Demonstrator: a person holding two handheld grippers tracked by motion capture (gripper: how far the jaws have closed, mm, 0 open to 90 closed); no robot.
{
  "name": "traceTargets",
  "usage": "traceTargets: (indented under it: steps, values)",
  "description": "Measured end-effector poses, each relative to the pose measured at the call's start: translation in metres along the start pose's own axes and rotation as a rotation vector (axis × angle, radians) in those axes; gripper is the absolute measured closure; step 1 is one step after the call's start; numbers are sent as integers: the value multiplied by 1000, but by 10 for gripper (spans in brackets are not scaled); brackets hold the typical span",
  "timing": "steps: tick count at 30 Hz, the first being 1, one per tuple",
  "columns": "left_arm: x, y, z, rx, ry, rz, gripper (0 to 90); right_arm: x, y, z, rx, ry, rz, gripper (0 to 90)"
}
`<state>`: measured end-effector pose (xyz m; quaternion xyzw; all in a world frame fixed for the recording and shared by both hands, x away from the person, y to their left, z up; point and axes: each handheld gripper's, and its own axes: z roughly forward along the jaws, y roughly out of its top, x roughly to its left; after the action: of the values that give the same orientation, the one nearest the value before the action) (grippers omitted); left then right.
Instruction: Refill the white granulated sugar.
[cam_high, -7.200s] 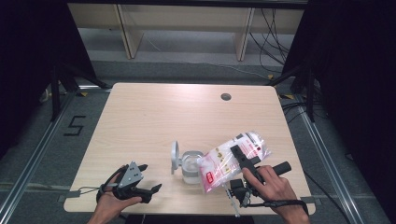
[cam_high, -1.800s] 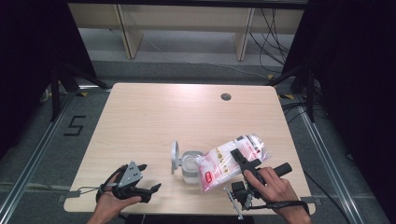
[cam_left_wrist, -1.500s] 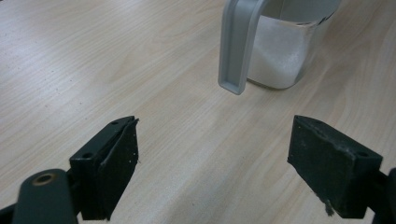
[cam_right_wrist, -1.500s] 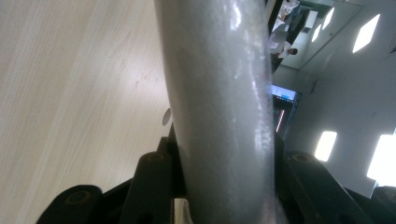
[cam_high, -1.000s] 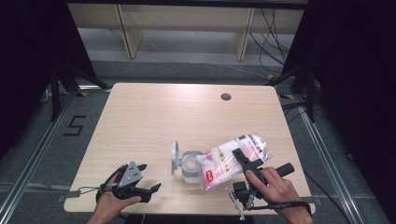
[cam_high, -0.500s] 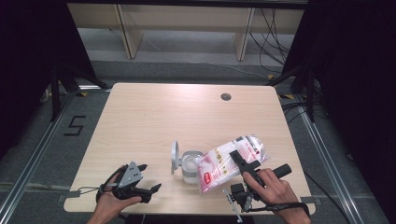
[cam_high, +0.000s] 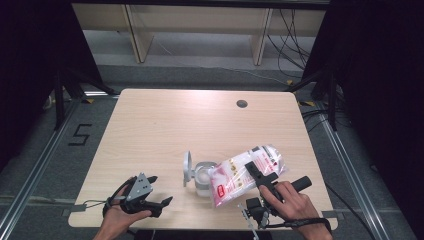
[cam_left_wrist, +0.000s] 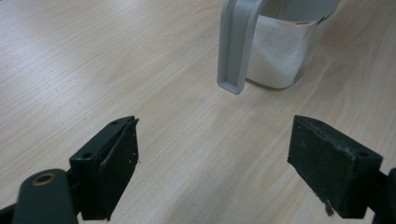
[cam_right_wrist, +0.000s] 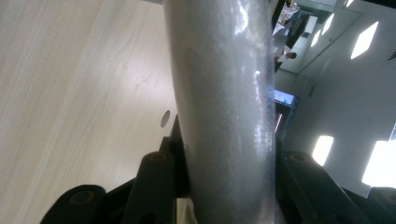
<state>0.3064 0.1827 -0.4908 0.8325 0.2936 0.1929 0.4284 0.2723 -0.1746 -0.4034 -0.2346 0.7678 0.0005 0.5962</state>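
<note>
On the wooden table (cam_high: 165, 125), a jug (cam_high: 202, 175) of white powder under the tilted bag (cam_high: 240, 172).

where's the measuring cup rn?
High view: the measuring cup stands near the table's front edge, about mid-width, under the tilted bag's mouth, right of the left gripper.

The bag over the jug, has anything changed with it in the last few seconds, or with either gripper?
Very little. The right gripper stays clamped on the bag, tipped with its lower end over the clear jug; the bag wobbles slightly but keeps its place and tilt. The left gripper rests open on the table as before, and the jug has not shifted.
</note>
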Motion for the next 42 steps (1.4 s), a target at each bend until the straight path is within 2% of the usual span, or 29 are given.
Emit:
traceTargets:
  steps: [2,3,5,6,7,8,13,14,15,17,19,21,24,25,26,28,31,33,34,38,39,42]
  values:
    - [-1,-1,0,3,5,-25,157,0,0,0,5,2,-3,687]
    - [-2,-1,0,3,4,-26,157,2,0,0,8,1,11,688]
    - [-2,-1,0,3,5,-25,157,0,1,1,-4,-1,-17,688]
    - [-1,-1,0,3,5,-26,157,3,1,0,2,-3,21,688]
    - [-1,-1,0,4,5,-25,157,3,1,0,3,-3,25,688]
    - [-1,-1,0,3,5,-25,157,1,2,0,-4,-7,-2,688]
    - [-1,0,0,3,11,-17,157,0,1,0,6,-3,-6,689]
    - [-1,0,0,2,11,-17,157,-2,1,1,-11,-15,-37,689]
    - [-1,0,0,2,11,-17,157,-2,1,1,-10,-12,-39,689]
    - [-1,0,0,2,12,-16,157,-2,1,0,-5,-2,-43,690]
    - [-1,0,0,1,10,-18,157,-2,1,0,-13,-12,-39,690]
    - [-1,-1,0,4,5,-23,157,0,1,0,-4,-3,-33,690]
    - [-1,-1,0,3,7,-23,157,-2,1,0,-9,-12,-42,691]
    - [-1,0,0,2,11,-18,157,-2,1,-1,-2,-3,-38,691]
    - [-1,0,0,2,11,-16,157,0,1,-1,8,1,-13,691]
    - [-1,0,0,1,11,-16,157,-1,1,-2,8,-2,-13,691]
    - [-2,-1,0,0,2,-27,157,-2,2,-2,9,-1,-25,691]
    - [-2,0,0,0,2,-27,157,-3,3,-1,-12,-11,-52,692]
    - [-2,0,0,-1,1,-27,157,-1,3,-1,-1,-3,-33,692]
    - [-2,0,0,0,1,-26,157,-1,4,-1,-5,-7,-32,693]
    - [-2,0,0,0,1,-27,157,0,3,-1,3,3,-17,693]
    - [-2,0,0,0,1,-26,157,-3,3,-1,-9,-6,-51,693]
